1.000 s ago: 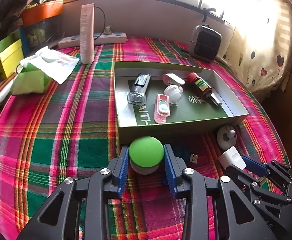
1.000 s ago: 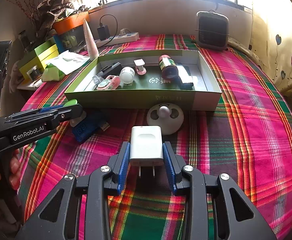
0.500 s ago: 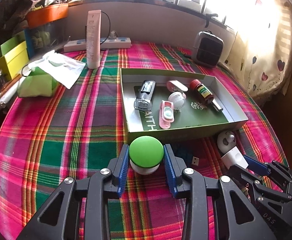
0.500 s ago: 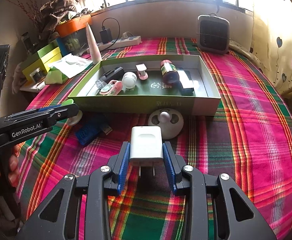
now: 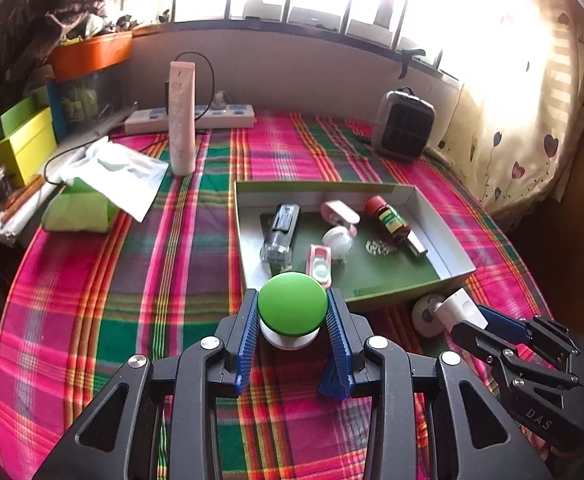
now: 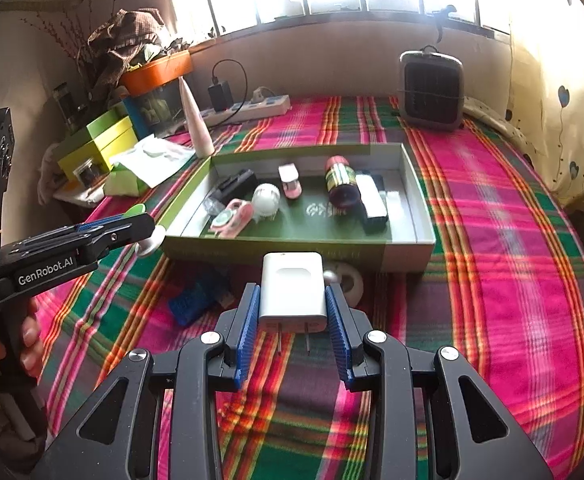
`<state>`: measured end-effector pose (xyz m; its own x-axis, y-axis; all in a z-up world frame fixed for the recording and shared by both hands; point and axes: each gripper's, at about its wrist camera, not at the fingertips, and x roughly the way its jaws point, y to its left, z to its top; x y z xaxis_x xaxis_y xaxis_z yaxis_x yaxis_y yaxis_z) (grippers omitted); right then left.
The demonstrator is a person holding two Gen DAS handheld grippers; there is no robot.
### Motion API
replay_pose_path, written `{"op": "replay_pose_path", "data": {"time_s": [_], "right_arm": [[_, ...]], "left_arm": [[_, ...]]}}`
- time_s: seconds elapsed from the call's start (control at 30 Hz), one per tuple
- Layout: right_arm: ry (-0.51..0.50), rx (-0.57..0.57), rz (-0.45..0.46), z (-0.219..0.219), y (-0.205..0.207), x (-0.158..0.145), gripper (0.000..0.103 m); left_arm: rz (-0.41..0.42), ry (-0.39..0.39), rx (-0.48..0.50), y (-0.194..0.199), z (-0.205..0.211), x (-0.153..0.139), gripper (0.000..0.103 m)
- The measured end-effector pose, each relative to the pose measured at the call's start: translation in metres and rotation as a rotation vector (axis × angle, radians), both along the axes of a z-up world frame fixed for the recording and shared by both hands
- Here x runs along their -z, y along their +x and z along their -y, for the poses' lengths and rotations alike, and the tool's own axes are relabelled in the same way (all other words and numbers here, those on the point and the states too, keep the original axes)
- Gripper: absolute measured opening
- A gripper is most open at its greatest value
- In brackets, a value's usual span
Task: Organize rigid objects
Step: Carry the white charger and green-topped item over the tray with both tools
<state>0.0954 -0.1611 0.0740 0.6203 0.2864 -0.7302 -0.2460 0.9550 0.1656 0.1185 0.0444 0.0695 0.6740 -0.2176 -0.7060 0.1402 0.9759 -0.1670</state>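
My left gripper is shut on a green-capped white knob, held above the plaid cloth just short of the green box. My right gripper is shut on a white plug adapter, prongs toward me, lifted in front of the same green box. The box holds a clear-and-black bottle, a pink case, a white ball, a red-capped bottle and other small items. In the left wrist view the right gripper shows at the right with the adapter.
A white round disc and a blue USB device lie on the cloth before the box. A tall pink tube, a power strip, a green tissue pack and a small heater stand farther back. A hand grips the left tool.
Both grippers have risen with their objects, so the box and cloth look farther below. The grips have not changed.
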Motion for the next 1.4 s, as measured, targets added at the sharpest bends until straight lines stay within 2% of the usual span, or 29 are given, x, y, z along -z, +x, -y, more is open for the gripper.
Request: {"op": "replay_pose_path", "data": {"time_s": [0.33, 0.63, 0.9, 1.4], "right_arm": [[0.004, -0.005, -0.001, 0.008, 0.031, -0.006, 0.035], [0.042, -0.032, -0.034, 0.009, 0.07, -0.005, 0.035], [0.068, -0.063, -0.085, 0.007, 0.096, 0.006, 0.035], [0.047, -0.096, -0.144, -0.001, 0.118, 0.026, 0.035]], "left_arm": [[-0.008, -0.008, 0.012, 0.026, 0.006, -0.002, 0.033], [-0.049, -0.023, 0.018, 0.051, 0.008, 0.012, 0.033], [-0.079, -0.013, 0.023, 0.063, 0.012, 0.023, 0.033], [-0.112, 0.01, 0.026, 0.075, 0.016, 0.036, 0.033]]}}
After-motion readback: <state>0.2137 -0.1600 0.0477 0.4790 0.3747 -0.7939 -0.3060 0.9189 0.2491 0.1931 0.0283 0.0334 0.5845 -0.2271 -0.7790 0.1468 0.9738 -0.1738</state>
